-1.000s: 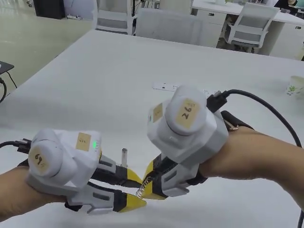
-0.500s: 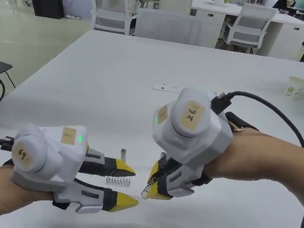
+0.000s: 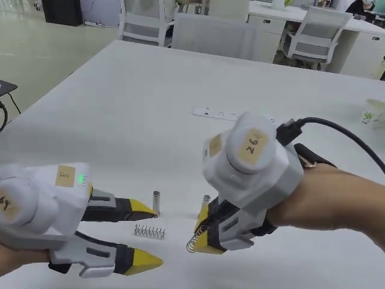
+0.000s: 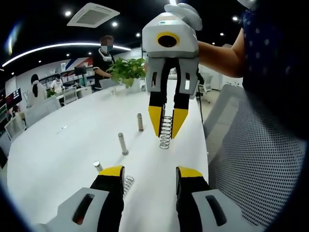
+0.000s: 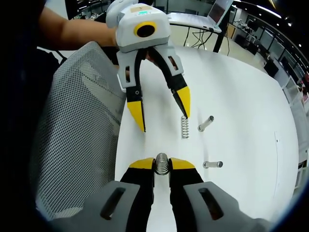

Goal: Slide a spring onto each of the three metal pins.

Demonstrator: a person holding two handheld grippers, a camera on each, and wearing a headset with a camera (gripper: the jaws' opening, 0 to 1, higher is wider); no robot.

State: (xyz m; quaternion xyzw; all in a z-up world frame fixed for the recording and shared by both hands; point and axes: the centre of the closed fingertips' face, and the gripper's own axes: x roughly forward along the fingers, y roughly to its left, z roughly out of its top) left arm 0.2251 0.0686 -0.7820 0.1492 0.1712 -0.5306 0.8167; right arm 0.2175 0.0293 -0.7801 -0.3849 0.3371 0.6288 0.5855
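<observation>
Hand-held gripper on my right point(image 3: 201, 236) is pinched shut on a spring point(image 4: 165, 133), above the white bench point(image 3: 150, 102). My left hand-held gripper point(image 4: 150, 171) faces it, jaws spread wide and empty. Three metal pins point(image 4: 123, 143) stand upright just beside the tips. A loose spring point(image 3: 149, 231) lies on the bench between my left jaws.

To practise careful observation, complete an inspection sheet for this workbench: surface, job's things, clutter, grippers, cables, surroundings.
Surface: white tabletop.
Job's things: three upright silver metal pins; one loose steel coil spring lying beside them.
Clutter: white power strip; white paper cup.
Grippers: left gripper open beside the loose spring; right gripper shut on a second coil spring.
Cables: black cable from the right gripper.
Surroundings: grey office chairs, white desks.
</observation>
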